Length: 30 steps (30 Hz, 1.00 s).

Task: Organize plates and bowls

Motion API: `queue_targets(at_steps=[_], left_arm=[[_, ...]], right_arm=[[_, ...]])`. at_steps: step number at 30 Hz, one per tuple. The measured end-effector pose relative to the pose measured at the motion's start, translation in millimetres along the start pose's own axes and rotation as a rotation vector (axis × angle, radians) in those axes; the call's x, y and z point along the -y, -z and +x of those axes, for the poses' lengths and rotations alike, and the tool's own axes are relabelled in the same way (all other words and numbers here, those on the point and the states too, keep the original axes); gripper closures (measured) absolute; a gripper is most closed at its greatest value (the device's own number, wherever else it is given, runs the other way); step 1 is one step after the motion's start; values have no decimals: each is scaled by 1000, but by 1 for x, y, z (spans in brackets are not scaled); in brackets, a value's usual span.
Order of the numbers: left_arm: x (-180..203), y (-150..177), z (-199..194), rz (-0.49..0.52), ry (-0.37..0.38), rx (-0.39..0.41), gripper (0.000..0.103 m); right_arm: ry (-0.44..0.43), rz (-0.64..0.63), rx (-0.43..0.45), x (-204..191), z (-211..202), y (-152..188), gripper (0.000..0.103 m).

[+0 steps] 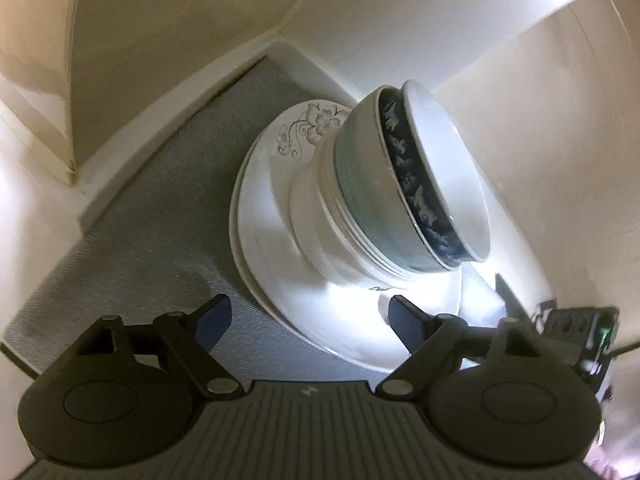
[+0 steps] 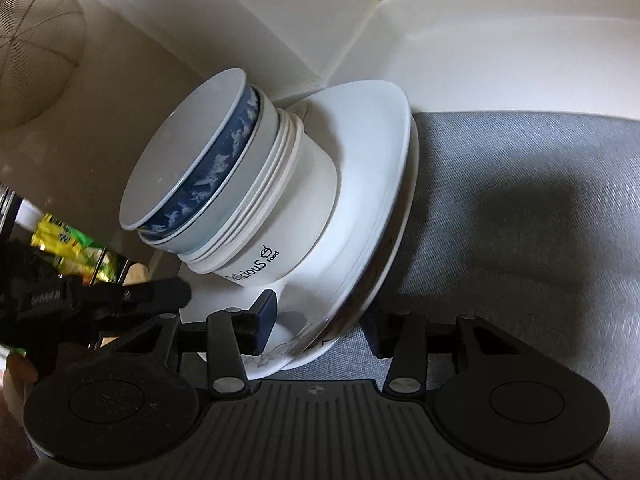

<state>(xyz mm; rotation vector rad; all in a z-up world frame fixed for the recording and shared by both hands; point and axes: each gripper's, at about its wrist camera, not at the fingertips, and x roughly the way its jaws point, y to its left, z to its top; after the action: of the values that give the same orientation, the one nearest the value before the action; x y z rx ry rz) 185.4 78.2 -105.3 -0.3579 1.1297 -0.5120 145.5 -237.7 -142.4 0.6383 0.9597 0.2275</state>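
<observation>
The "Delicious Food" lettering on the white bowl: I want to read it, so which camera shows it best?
The right wrist view: the lettering faces that camera on the side of the bottom white bowl in the stack. The left wrist view shows that bowl from another side, with only a small dark mark near its base.

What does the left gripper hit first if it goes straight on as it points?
Probably the near rim of the top plate: the open left gripper points right at it, with the bowl stack beyond. Depth is unclear.
</observation>
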Motion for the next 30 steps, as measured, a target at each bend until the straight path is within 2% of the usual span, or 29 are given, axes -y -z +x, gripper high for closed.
queue_targets(at_steps=[2,4,7,11,13,15,17,19,23,25,28,30], left_arm=[[6,4,-9,36,-19,18,0],[15,9,-21,92,-45,53,0],[28,17,-38,187,-96,80,0],[60,36,-56,362,-248,144,0],[76,45,-58,417,-331,140,0],[85,54,-57,430,-397,120,0],[79,55,-62,434,-424,121,0],[83,62,-68,432,-461,149,0],[90,75,-78,457,-595,188,0],[90,79,-79,448,-590,198,0],[82,82,-92,392,-535,225,0],[80,84,-99,379,-534,237,0]], right_arm=[[42,4,12,-6,-6,6,48],[76,-16,49,-18,-17,12,31],[132,-52,103,-37,-37,21,25],[222,-87,177,-67,-63,38,20],[308,-99,217,-82,-75,50,17],[425,-122,230,-94,-82,59,16],[507,-163,244,-107,-85,69,16],[526,-194,270,-118,-91,78,15],[574,-204,370,-140,-108,99,12],[573,-227,390,-147,-111,107,12],[568,-264,393,-156,-114,114,12],[571,-271,396,-161,-117,117,12]])
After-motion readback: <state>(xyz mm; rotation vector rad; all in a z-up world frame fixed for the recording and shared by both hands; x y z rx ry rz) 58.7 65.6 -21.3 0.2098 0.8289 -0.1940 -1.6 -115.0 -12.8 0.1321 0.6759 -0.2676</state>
